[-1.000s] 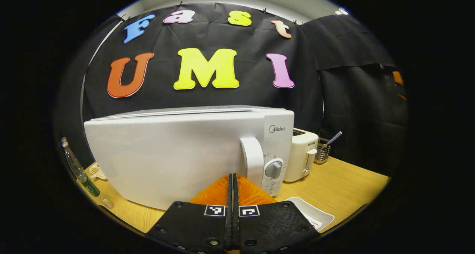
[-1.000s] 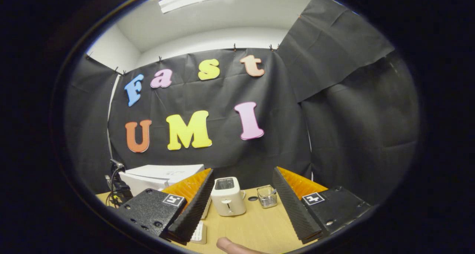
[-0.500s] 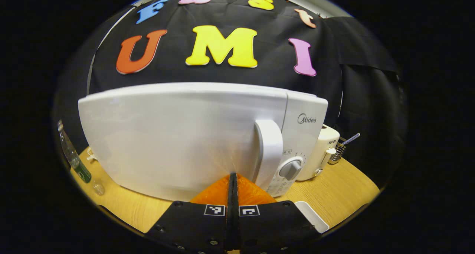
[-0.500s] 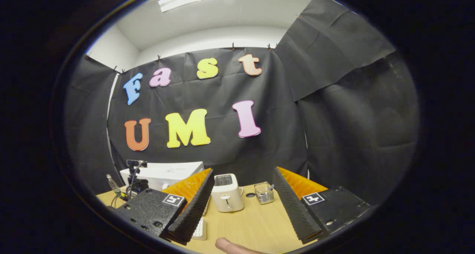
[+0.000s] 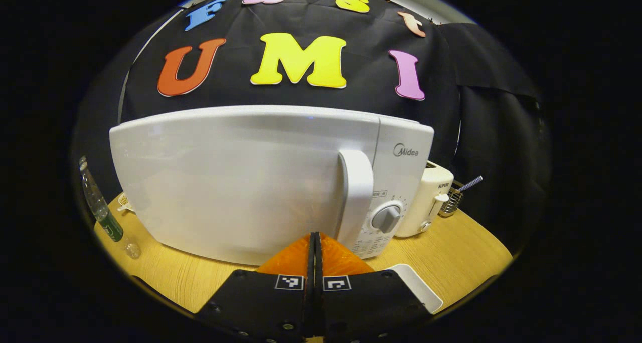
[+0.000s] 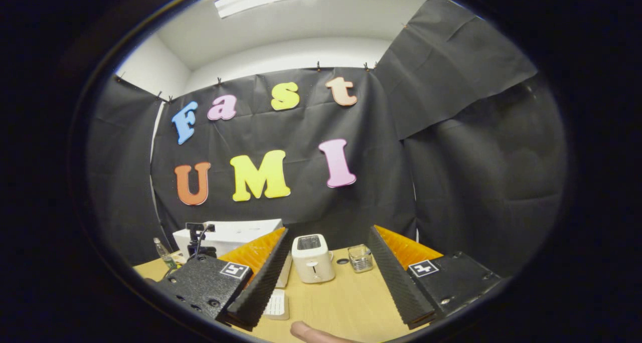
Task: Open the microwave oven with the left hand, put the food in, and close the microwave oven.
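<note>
Nearing the microwave [image 5: 241, 182] handle [image 5: 355, 192] with pressed-together left gripper [image 5: 314, 242]; it must spread, then pull. Right gripper [image 6: 326, 273] gapes wide, empty.

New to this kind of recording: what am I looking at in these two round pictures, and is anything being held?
A person holds a two-finger gripper in each hand, with a camera riding on each. In the left gripper view, the left gripper, jaws shut and empty, faces the closed microwave, near its handle. A toaster, bottle and white tray sit on the wooden table. In the right gripper view, the right gripper is open and empty, looking toward the toaster.
</note>
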The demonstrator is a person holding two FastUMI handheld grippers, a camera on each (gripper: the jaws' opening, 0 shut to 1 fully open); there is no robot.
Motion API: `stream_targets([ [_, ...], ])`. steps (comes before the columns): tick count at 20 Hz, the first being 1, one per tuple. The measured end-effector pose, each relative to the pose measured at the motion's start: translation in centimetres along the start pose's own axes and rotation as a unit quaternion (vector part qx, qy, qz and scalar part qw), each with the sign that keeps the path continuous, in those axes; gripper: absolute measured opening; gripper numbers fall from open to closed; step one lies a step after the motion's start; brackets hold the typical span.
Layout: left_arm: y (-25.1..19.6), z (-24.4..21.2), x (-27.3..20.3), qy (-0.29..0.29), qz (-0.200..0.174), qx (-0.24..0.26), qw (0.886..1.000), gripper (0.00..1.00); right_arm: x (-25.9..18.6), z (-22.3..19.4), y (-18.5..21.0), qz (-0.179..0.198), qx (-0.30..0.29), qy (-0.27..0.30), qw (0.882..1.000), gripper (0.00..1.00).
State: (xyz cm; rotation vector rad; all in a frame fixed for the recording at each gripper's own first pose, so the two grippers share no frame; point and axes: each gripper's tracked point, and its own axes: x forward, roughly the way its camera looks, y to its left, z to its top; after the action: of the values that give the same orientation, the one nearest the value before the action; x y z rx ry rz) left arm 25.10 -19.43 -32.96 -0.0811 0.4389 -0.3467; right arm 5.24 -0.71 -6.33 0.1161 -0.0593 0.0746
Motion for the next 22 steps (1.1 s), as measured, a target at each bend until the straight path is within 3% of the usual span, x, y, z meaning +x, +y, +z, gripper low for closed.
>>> stream_targets([
  [1,-0.2,1.0,-1.3,-0.013,0.001,0.006,1.0,0.0,-0.2,-0.2,0.0,-0.002,-0.001,0.004,1.0,1.0],
  [4,-1.1,4.3,-6.6,-0.053,-0.01,0.017,0.998,0.0,-0.8,0.1,-0.2,-0.008,0.0,0.008,1.0,1.0],
  [7,0.0,5.9,-12.2,-0.072,0.017,0.026,0.997,0.0,-1.6,0.2,-0.3,-0.01,-0.001,0.009,1.0,1.0],
  [8,-0.1,6.4,-14.0,-0.08,0.018,0.022,0.996,0.0,-1.8,0.4,-0.3,-0.01,0.0,0.007,1.0,0.89],
  [9,0.3,7.0,-15.8,-0.088,0.023,0.018,0.996,0.0,-2.1,0.4,-0.3,-0.01,0.002,0.006,1.0,0.89],
  [10,0.6,7.4,-17.4,-0.092,0.027,0.014,0.995,0.0,-2.2,0.4,-0.2,-0.009,0.003,0.006,1.0,1.0],
  [13,1.0,8.9,-22.4,-0.101,0.037,0.005,0.994,0.0,-2.5,0.7,0.3,-0.002,0.001,0.004,1.0,1.0],
  [14,1.5,9.6,-24.0,-0.103,0.046,0.0,0.994,0.11,-2.5,0.7,0.4,-0.001,0.0,0.004,1.0,0.89],
  [15,1.9,10.5,-25.8,-0.113,0.054,-0.006,0.992,0.54,-2.4,0.8,0.5,0.001,-0.001,0.003,1.0,1.0],
  [16,2.4,11.4,-27.5,-0.129,0.063,-0.01,0.99,0.97,-2.4,0.9,0.7,0.001,-0.001,0.002,1.0,0.89],
  [17,2.9,12.6,-28.6,-0.145,0.07,-0.011,0.987,0.93,-2.5,0.9,0.8,0.003,-0.002,0.003,1.0,1.0],
  [18,3.1,12.9,-29.5,-0.148,0.074,-0.006,0.986,0.81,-2.4,0.9,1.0,0.004,-0.003,0.005,1.0,0.89],
  [19,3.4,13.0,-30.3,-0.149,0.08,0.002,0.985,0.92,-2.3,0.8,1.2,0.006,-0.004,0.008,1.0,1.0],
  [22,4.1,13.8,-32.5,-0.156,0.098,0.028,0.982,0.92,-2.3,0.9,2.2,0.015,-0.007,0.013,1.0,1.0],
])
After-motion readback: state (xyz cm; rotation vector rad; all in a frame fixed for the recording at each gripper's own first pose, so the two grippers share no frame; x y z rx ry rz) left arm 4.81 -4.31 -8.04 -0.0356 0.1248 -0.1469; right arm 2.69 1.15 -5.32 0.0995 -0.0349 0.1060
